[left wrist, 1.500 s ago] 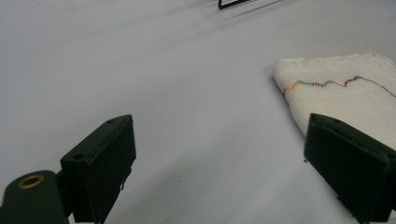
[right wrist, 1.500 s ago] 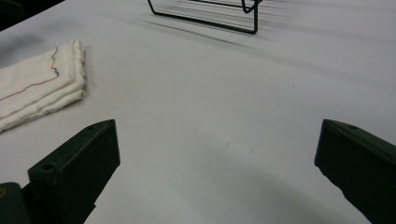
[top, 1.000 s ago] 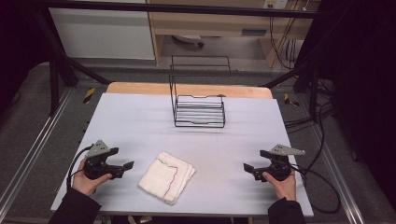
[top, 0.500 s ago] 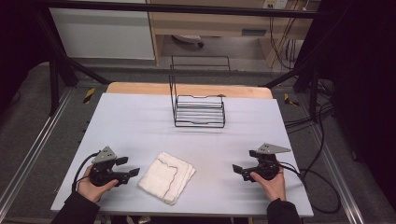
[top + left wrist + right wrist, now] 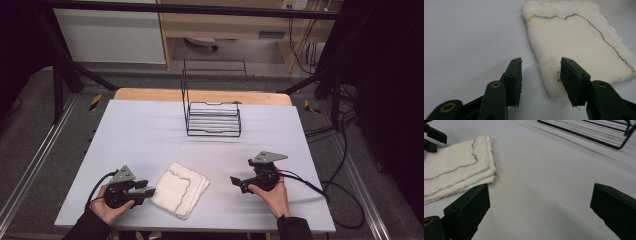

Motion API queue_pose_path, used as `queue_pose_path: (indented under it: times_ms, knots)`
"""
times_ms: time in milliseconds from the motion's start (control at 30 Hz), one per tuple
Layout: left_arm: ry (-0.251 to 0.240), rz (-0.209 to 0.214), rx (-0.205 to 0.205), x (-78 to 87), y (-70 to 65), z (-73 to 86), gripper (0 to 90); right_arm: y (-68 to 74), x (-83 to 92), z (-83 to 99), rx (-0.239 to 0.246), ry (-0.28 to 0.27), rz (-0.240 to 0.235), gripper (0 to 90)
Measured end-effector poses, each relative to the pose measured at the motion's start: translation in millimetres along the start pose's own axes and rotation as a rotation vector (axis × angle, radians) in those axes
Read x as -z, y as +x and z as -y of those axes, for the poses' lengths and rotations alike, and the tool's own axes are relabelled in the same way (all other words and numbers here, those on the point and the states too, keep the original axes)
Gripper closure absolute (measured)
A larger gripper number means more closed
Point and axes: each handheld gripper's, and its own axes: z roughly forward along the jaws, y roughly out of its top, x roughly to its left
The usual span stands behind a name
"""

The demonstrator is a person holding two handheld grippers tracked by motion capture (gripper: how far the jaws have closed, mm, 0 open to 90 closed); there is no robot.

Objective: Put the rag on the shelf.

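The left gripper [image 5: 540,75] has its fingers [image 5: 515,75] parted to a middling gap; they have just been closing, and the near corner of the folded cloth [image 5: 574,42] lies between them, one finger resting over its edge and the other on bare surface [image 5: 469,32] just beside it. They do not yet pinch the fabric, so I read this gripper as unclosed around the corner, not gripping. In the high view the left gripper [image 5: 146,191] sits at the cloth's [image 5: 181,187] nearer end, the cloth touching its fingertips. The right gripper [image 5: 539,207] has its fingers [image 5: 471,205] spread wide with nothing between them; the cloth lies ahead and off to one side of them, near but apart, its stacked layers showing along the edge. Farther beyond the fingers stands a black wire rack [image 5: 212,112], well apart from the cloth, toward the far side of the surface. The step in hand looks like taking hold of the cloth: one gripper is settling on a corner while the right gripper [image 5: 236,181] comes in toward the opposite side. The next move calls for the left fingers to close fully on the corner, low enough to catch the layers wanted, and for the right fingers to reach the facing edge before anything is lifted.
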Motion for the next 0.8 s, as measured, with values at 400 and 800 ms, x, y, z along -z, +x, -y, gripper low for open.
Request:
queue_pose_path:
  times_ms: [400, 800]
  knots:
    - [0.038, 0.006, 0.023, -5.3, -9.4, 1.6, 66.2, 35.7, -40.1, -25.2, 0.048, 0.032, -0.05, 10.6]
    - [0.046, -0.01, 0.045, -8.0, -14.6, 2.3, 68.8, 57.9, -86.0, -35.8, 0.094, 0.109, -0.104, 34.0]
